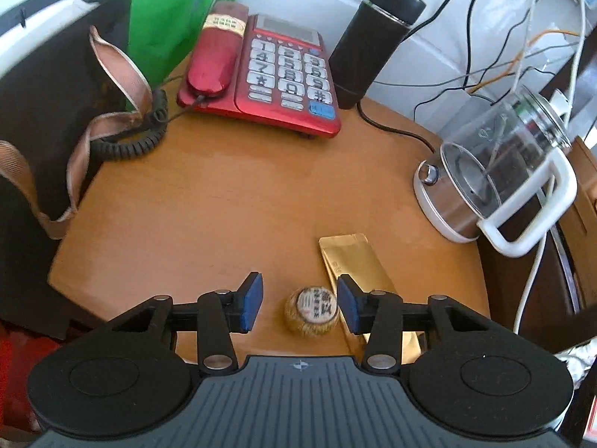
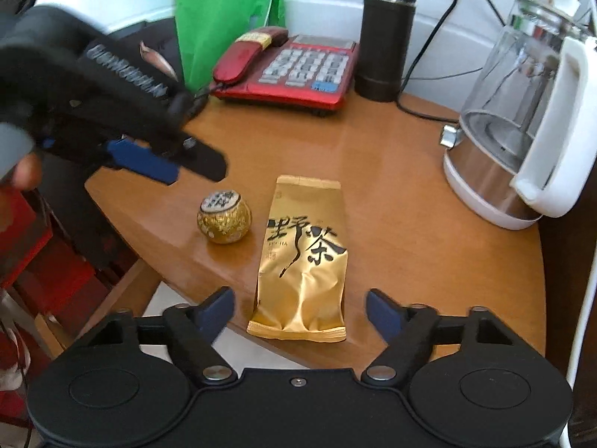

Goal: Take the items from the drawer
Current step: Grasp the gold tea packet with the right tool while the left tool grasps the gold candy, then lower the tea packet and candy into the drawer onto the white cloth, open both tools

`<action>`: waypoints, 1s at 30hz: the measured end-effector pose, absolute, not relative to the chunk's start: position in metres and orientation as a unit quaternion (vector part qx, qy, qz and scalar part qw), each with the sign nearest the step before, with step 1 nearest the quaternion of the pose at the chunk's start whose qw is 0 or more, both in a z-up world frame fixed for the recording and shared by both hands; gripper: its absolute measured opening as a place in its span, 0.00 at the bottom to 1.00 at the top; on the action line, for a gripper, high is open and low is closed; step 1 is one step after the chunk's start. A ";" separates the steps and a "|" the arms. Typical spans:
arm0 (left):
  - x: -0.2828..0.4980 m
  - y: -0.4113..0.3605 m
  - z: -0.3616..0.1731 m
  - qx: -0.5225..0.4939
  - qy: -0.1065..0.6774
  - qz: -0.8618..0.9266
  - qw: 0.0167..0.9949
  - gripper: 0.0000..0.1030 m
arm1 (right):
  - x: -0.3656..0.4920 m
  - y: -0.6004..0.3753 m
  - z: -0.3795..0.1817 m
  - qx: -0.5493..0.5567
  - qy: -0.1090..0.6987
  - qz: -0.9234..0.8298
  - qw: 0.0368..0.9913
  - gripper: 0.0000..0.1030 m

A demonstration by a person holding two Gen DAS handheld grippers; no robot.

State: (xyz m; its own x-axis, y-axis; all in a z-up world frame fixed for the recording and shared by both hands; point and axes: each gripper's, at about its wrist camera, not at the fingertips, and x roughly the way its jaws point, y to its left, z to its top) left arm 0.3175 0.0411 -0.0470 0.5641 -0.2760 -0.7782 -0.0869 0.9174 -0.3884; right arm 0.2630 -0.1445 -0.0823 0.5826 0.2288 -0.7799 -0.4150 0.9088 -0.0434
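A small round gold-foil tea ball (image 2: 224,220) with a printed paper top stands on the round wooden table (image 2: 410,231). Just right of it lies a flat gold tea packet (image 2: 304,261) with black characters. My right gripper (image 2: 300,308) is open, its blue pads wide on either side of the packet's near end and not touching it. My left gripper (image 2: 175,164) hovers above and to the left of the ball, held by a hand (image 2: 22,171). In the left wrist view, the left gripper (image 1: 300,300) is open, with the ball (image 1: 311,311) on the table below its gap and the packet (image 1: 354,261) to the right.
At the back of the table stand a red telephone (image 1: 268,71) with a coiled cord, a black flask (image 1: 373,37) and a glass kettle (image 1: 496,179) at the right. A black paper bag (image 1: 48,112) and a green bag (image 1: 164,11) crowd the left. Cables hang behind.
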 end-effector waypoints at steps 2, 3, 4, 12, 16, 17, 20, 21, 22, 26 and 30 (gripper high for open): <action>0.319 0.040 -0.052 -0.198 0.461 -0.055 0.863 0.45 | 0.264 -0.145 -0.084 -0.108 0.421 0.182 0.882 0.62; 0.320 0.039 -0.055 -0.198 0.460 -0.054 0.864 0.45 | 0.264 -0.145 -0.085 -0.109 0.422 0.181 0.882 0.62; 0.321 0.039 -0.056 -0.196 0.462 -0.052 0.864 0.45 | 0.264 -0.145 -0.085 -0.108 0.421 0.183 0.882 0.61; 0.314 0.032 -0.064 -0.185 0.459 -0.052 0.867 0.39 | 0.257 -0.144 -0.084 -0.108 0.424 0.196 0.878 0.52; 0.309 0.030 -0.062 -0.188 0.458 -0.066 0.866 0.29 | 0.248 -0.141 -0.084 -0.119 0.421 0.205 0.875 0.52; 0.307 0.030 -0.061 -0.187 0.458 -0.067 0.867 0.29 | 0.245 -0.141 -0.084 -0.122 0.421 0.205 0.875 0.52; 0.302 0.029 -0.059 -0.182 0.459 -0.072 0.867 0.29 | 0.240 -0.143 -0.083 -0.122 0.422 0.206 0.874 0.52; 0.300 0.029 -0.058 -0.183 0.460 -0.073 0.866 0.29 | 0.238 -0.144 -0.083 -0.123 0.421 0.207 0.874 0.52; 0.297 0.030 -0.058 -0.185 0.460 -0.075 0.865 0.28 | 0.235 -0.145 -0.082 -0.123 0.422 0.209 0.874 0.52; 0.284 0.033 -0.058 -0.192 0.462 -0.082 0.862 0.28 | 0.223 -0.148 -0.081 -0.132 0.423 0.214 0.870 0.52; 0.270 0.033 -0.060 -0.193 0.466 -0.088 0.859 0.28 | 0.211 -0.150 -0.082 -0.135 0.424 0.217 0.869 0.52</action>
